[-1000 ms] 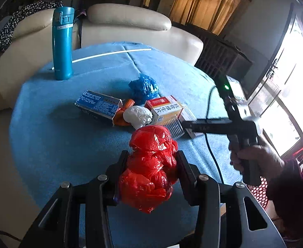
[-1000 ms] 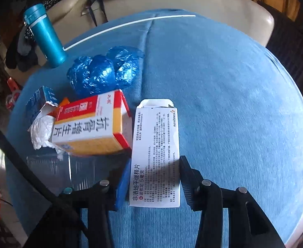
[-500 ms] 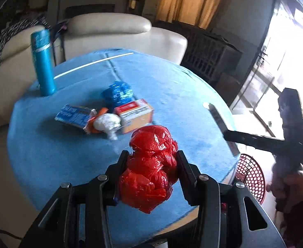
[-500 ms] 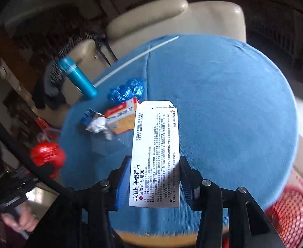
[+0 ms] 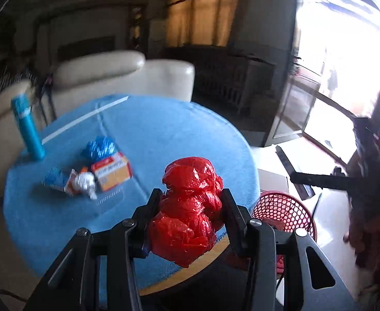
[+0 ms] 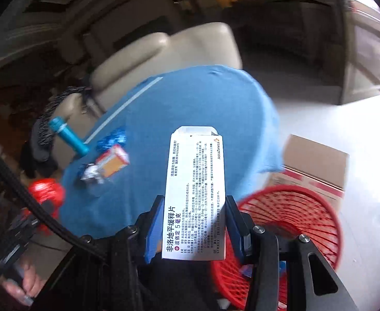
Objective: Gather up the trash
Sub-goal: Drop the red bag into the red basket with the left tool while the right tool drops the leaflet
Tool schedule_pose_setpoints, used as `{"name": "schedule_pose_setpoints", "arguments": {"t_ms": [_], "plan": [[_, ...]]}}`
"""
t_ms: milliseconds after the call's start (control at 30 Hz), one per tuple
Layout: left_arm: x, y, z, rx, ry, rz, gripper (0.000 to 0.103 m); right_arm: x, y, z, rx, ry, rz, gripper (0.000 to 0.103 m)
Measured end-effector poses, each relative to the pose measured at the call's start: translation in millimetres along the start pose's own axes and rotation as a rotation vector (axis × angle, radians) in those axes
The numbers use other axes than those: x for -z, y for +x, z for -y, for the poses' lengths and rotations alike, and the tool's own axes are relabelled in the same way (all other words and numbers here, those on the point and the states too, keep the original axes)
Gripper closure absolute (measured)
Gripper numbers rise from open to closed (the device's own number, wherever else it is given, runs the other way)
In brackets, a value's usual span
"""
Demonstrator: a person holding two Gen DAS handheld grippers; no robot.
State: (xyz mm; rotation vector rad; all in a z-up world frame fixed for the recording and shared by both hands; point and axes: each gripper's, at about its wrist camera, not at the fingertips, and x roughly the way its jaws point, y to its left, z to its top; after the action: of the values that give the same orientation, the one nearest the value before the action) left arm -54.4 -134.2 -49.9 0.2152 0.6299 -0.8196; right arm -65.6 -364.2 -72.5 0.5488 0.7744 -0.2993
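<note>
My left gripper (image 5: 190, 202) is shut on a crumpled red plastic bag (image 5: 190, 207) and holds it above the near edge of the round blue table (image 5: 151, 134). My right gripper (image 6: 194, 207) is shut on a white medicine box (image 6: 195, 189), raised off the table, next to a red mesh trash basket (image 6: 293, 233) on the floor; the basket also shows in the left wrist view (image 5: 285, 215). On the table lie a blue plastic bag (image 5: 100, 146), an orange-and-red box (image 5: 112, 172), a white wad (image 5: 85, 182) and a blue box (image 5: 55, 180).
A teal bottle (image 5: 27, 127) stands at the table's far left. A cream sofa (image 5: 117, 77) is behind the table. A cardboard box (image 6: 316, 163) sits on the white floor beyond the basket. Bright windows are at the right.
Both grippers have pulled back and up from the table with their loads. The red basket has come into view below both. The right gripper has swung toward the basket.
</note>
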Motion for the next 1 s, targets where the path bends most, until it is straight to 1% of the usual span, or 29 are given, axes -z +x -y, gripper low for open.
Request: {"name": "schedule_pose_setpoints", "arguments": {"t_ms": [100, 200, 333, 467, 600, 700, 733, 767, 833, 900, 1000], "plan": [[1.6, -6.6, -0.7, 0.001, 0.033, 0.012, 0.056, -7.2, 1.3, 2.8, 0.037, 0.029, -0.002, 0.055], [1.9, -6.2, -4.4, 0.005, 0.033, -0.002, 0.056, -14.4, -0.5, -7.9, 0.036, 0.022, 0.020, 0.055], [2.8, -3.8, 2.1, 0.016, 0.050, -0.015, 0.056, -14.5, -13.7, -18.8, 0.029, -0.011, 0.051, 0.055], [3.8, -5.0, 13.4, 0.022, 0.079, -0.012, 0.056, -12.0, -24.7, -0.4, 0.038, 0.038, 0.063, 0.055], [-6.4, 0.7, 20.3, 0.041, 0.096, -0.034, 0.056, -7.2, -42.5, 22.6, 0.061, 0.070, 0.069, 0.055], [-21.0, 9.4, 26.9, 0.106, 0.104, -0.059, 0.056, 1.3, -62.1, 41.8, 0.111, 0.052, 0.051, 0.055], [-25.6, 14.2, 31.1, 0.142, 0.108, -0.078, 0.056, 5.2, -68.5, 51.7, 0.109, 0.066, 0.039, 0.055], [-31.3, 21.9, 37.4, 0.199, 0.111, -0.110, 0.056, 11.9, -75.2, 64.0, 0.106, 0.088, 0.024, 0.055], [-37.5, 32.6, 50.4, 0.260, 0.117, -0.149, 0.056, 23.7, -82.1, 83.7, 0.104, 0.122, 0.016, 0.055], [-40.8, 44.7, 73.9, 0.332, 0.151, -0.189, 0.056, 35.0, -82.5, 101.7, 0.070, 0.169, 0.006, 0.055], [-39.6, 57.2, 107.3, 0.393, 0.196, -0.235, 0.055, 45.8, -67.2, 119.9, 0.003, 0.236, -0.031, 0.055]]}}
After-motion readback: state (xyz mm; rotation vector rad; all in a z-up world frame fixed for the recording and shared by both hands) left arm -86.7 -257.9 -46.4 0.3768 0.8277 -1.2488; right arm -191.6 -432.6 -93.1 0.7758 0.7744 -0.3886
